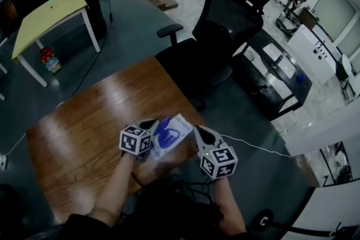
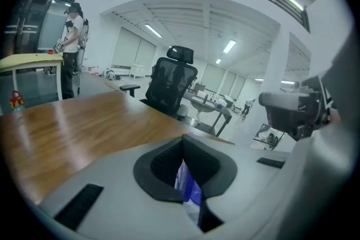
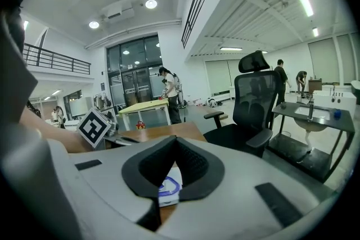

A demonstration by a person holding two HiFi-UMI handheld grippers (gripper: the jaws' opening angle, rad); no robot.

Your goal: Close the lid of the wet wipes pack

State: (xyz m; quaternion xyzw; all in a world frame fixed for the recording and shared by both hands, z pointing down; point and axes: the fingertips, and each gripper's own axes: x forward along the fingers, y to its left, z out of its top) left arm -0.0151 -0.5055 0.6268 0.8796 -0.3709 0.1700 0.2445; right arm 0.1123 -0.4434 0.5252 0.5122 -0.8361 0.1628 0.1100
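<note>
The wet wipes pack (image 1: 175, 132), white with a blue patch, lies near the front right corner of the wooden table (image 1: 84, 137). My left gripper (image 1: 153, 122) is at the pack's left edge. In the left gripper view its jaws meet and a blue-and-white strip of the pack (image 2: 189, 191) shows pinched in the gap behind them. My right gripper (image 1: 198, 131) is shut just beside the pack's right edge. In the right gripper view the pack (image 3: 170, 187) and the blue oval outline of its lid show beneath the shut jaws. Whether the lid is up or flat is hidden.
A black office chair (image 1: 225, 31) stands just beyond the table's far right edge. A white cable (image 1: 253, 146) runs off to the right. A yellow table (image 1: 45, 14) with a person beside it stands far left. The table's near right edge is close to both grippers.
</note>
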